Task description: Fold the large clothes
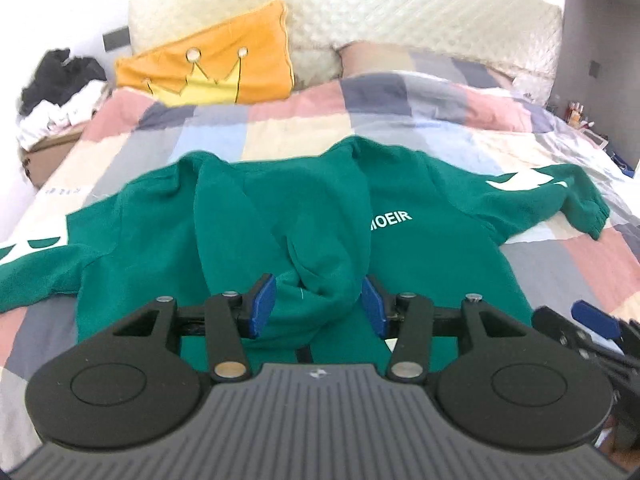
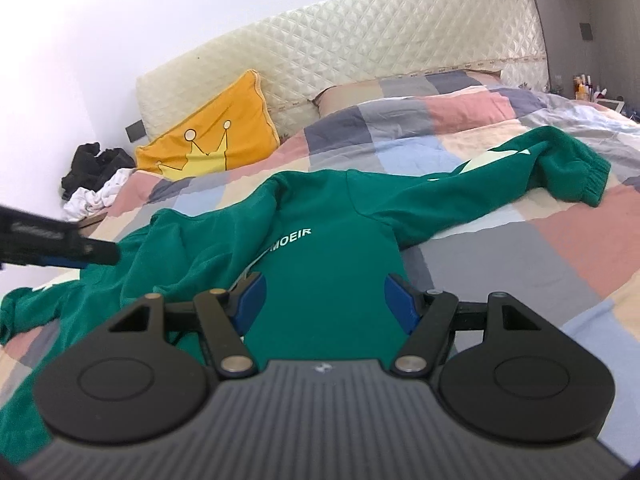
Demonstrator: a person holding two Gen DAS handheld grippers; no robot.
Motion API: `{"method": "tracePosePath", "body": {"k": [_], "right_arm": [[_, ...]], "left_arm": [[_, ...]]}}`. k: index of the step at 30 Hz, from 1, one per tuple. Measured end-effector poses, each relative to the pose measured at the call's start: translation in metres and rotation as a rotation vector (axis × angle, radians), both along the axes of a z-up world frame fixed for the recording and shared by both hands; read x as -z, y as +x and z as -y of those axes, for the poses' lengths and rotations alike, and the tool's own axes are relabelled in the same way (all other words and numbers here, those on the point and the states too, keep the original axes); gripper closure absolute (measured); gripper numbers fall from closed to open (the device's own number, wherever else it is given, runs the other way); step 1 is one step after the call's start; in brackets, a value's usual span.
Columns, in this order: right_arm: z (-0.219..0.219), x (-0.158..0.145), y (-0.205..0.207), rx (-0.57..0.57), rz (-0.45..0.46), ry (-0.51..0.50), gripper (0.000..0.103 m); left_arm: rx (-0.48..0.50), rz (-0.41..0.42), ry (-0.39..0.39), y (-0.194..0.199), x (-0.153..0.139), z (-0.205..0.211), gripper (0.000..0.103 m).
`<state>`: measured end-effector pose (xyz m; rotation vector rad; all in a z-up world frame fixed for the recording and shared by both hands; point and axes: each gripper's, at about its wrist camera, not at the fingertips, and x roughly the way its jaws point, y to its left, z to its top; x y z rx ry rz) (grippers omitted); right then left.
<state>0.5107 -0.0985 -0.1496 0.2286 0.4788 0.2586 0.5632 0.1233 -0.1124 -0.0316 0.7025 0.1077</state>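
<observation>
Left wrist view: green hoodie point(image 1: 420, 248) spread on the bed point(image 1: 540, 264), left gripper point(image 1: 318, 306) half-open straddling its bunched hood, right gripper point(image 2: 324, 304) wide and empty over the body; still flattening, next move probably grabs a sleeve.

Left gripper point(image 1: 318, 306) angled downward, blue pads point(image 1: 264, 304) parted. Right gripper point(image 2: 326, 302) angled down more shallowly, pads point(image 2: 400, 304) spread wider.
</observation>
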Motion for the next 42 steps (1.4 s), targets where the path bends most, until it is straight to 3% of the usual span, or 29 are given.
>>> {"method": "tracePosePath", "body": {"k": [6,11,16,20,23,28,36,42], "right_arm": [[0.01,-0.014,-0.02,0.013,0.041,-0.027,0.034],[0.02,-0.029,-0.03,0.048,0.068,-0.032,0.034],[0.03,-0.03,-0.024,0.077,0.036,-0.017,0.034],[0.042,-0.023,0.002,0.12,-0.008,0.031,0.035],[0.042,-0.006,0.041,0.179,-0.07,-0.045,0.035],[0.067,0.032,0.091,0.267,-0.195,0.037,0.035],[0.088,0.054,0.131,0.258,-0.152,0.04,0.035],[0.118,0.078,0.167,0.243,-0.182,0.216,0.034]], "left_arm": [[0.024,0.074,0.038,-0.063,-0.007,0.015,0.049],[0.057,0.1,0.002,-0.11,0.004,0.026,0.049],[0.038,0.102,-0.06,-0.132,0.024,0.023,0.049],[0.031,0.089,-0.081,-0.139,0.036,0.016,0.049],[0.011,0.088,-0.093,-0.139,0.044,0.012,0.049],[-0.014,0.074,-0.128,-0.136,0.053,0.007,0.049],[-0.066,0.043,-0.155,-0.126,0.069,-0.003,0.049],[-0.1,0.002,-0.205,-0.109,0.085,-0.012,0.049]]}}
